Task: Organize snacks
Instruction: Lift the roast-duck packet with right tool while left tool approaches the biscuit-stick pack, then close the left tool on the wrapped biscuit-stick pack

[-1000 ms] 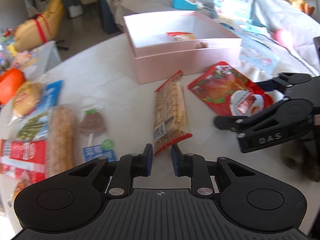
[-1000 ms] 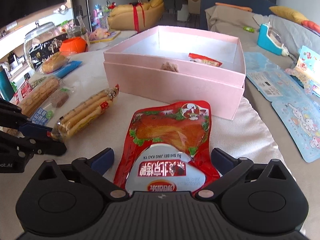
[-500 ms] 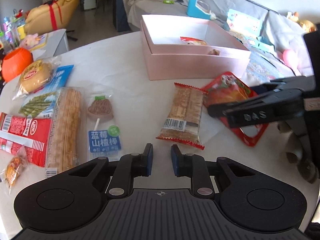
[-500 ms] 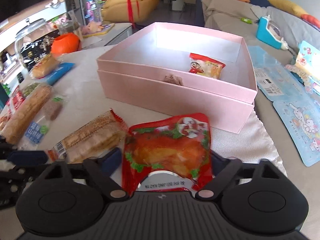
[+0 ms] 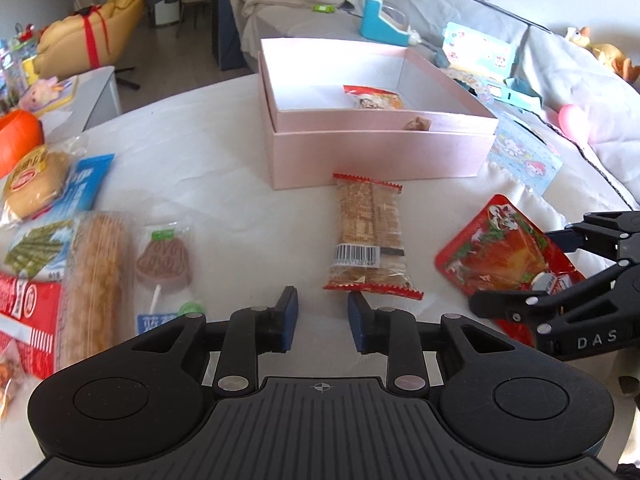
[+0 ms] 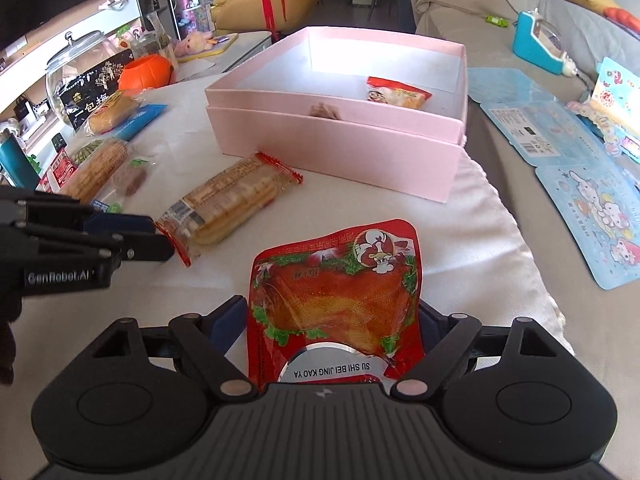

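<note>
On the far left of the worktop lies a row of snacks not yet sorted: a bun in clear wrap, a long biscuit stick pack and a brown lollipop in its sleeve. They lie spread flat and apart, probably so that each can be taken singly.

The left gripper hovers just short of the near end of the cracker pack, which lies lengthwise, its far end close to the front wall of the pink box. The jaws have just been opening and stand a narrow way apart with nothing between them; the gap looks matched to the crimped end of the pack, which I judge to be this hand's target.

The box stands open at the far middle and already holds a small red-and-white packet and a little brown piece, so it looks like the collecting place.

To the right, the right gripper is clamped on the near end of the red roast-duck pouch, pads on both of its side edges; the wide grip suits the broad flat pouch.

Against the earlier frames: a second ago the right jaws stood wider, either side of the pouch lying flat; now the pouch juts forward from them, seemingly lifted. The cracker pack, then slanted beside the left pads, now lies straighter and nearer the box.
</note>
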The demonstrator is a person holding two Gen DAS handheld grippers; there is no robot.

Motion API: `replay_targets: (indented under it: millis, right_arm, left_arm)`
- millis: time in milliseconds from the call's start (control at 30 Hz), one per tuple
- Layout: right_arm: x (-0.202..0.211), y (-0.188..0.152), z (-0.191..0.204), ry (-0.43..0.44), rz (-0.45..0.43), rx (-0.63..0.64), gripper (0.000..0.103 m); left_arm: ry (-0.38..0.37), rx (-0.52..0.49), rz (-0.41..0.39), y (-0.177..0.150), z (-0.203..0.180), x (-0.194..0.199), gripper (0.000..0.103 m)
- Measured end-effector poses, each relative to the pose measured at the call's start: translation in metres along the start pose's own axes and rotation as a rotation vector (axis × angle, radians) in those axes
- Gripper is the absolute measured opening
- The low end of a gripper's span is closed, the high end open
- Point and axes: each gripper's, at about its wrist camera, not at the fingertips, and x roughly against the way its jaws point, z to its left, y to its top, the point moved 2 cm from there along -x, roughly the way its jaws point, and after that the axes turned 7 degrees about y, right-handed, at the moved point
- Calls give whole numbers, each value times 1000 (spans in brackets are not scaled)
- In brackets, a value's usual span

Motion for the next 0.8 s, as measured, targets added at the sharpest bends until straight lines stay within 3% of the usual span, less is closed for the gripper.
replay_targets:
  millis: [267,533,700,800]
  right_arm:
    - [0,-2,0,-20,-1,17,87]
    - [9,-10,-8,-10,-9,16,87]
    - [29,-8,-20,-1,-57,-15,87]
    - [39,-4,-29,-29,-90,-29,87]
  left_arm:
    - [-8,-7,15,14,-6,-10,33]
    - [-19,-63,43,-1,-9,14,33]
    - [-85,-4,-2,7,-6,41,33]
    - [-96,25,-34,24,-15,35,33]
